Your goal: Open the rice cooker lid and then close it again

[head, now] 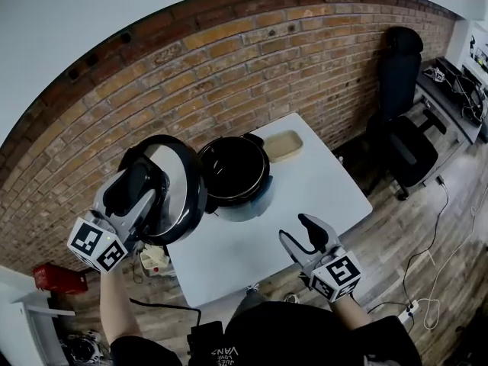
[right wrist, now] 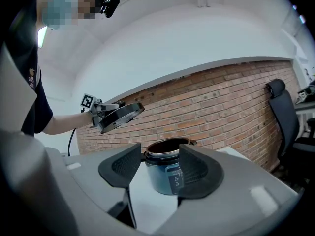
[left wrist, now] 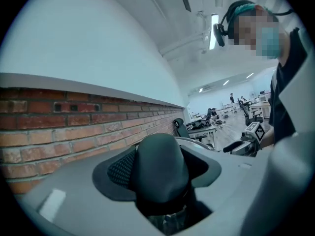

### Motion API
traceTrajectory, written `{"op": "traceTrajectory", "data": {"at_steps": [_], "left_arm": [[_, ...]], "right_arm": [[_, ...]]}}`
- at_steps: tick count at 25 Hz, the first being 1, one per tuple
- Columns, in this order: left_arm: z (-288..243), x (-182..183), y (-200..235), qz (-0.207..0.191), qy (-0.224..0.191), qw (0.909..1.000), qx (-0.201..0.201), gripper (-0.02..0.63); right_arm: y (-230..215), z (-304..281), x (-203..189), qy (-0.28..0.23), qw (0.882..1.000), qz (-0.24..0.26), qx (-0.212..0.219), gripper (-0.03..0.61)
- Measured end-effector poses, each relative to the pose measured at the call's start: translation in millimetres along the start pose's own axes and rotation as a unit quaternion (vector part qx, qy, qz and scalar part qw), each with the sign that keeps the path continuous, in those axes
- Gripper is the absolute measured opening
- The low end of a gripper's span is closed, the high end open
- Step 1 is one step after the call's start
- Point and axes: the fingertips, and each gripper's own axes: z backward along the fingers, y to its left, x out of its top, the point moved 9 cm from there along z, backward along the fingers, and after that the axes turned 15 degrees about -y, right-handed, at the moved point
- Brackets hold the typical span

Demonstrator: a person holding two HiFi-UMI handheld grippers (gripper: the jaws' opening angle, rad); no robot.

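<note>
Left gripper (head: 143, 191) grips the lid (head: 181, 189) by its dark knob (left wrist: 160, 168), jaws wide around it. Lid is off the cooker (head: 238, 175), up in the air just left of it, tilted. Cooker stands open on the white table (head: 320, 197), close to the brick wall (head: 229, 75), dark inside showing. Right gripper (head: 302, 233) hovers over the table's near edge, jaws apart, nothing between the pads, pointing at the cooker. Beige tray (head: 284, 145) lies just behind the cooker.

rice cooker (head: 242, 195): blue-grey body, upright, dark interior exposed. lid (head: 183, 180): round, black-rimmed, shiny underside, tilted, raised clear at cooker's left.
</note>
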Motion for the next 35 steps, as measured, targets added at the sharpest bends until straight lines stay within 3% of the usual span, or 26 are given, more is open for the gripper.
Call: {"op": "traceTrajectory", "data": {"at_steps": [8, 16, 28, 35], "left_arm": [[69.5, -0.3, -27.6, 0.0, 0.002, 0.9971, 0.076, 0.278], [90.1, -1.0, -40.9, 0.006, -0.003, 0.9945, 0.104, 0.278], [24.6, -15.2, -29.5, 0.008, 0.001, 0.9983, 0.058, 0.278], [-37.7, -43.4, -17.6, 0.005, 0.014, 0.9999, -0.004, 0.278]], "right_arm": [[5.9, 23.9, 5.4, 0.001, 1.0, 0.005, 0.021, 0.235], [12.4, 35.7, 4.4, 0.004, 0.999, 0.002, 0.038, 0.235], [-0.7, 37.1, 6.4, -0.011, 1.0, 0.006, -0.003, 0.235], [-12.5, 32.7, 7.6, -0.022, 0.999, 0.007, -0.046, 0.235]]}}
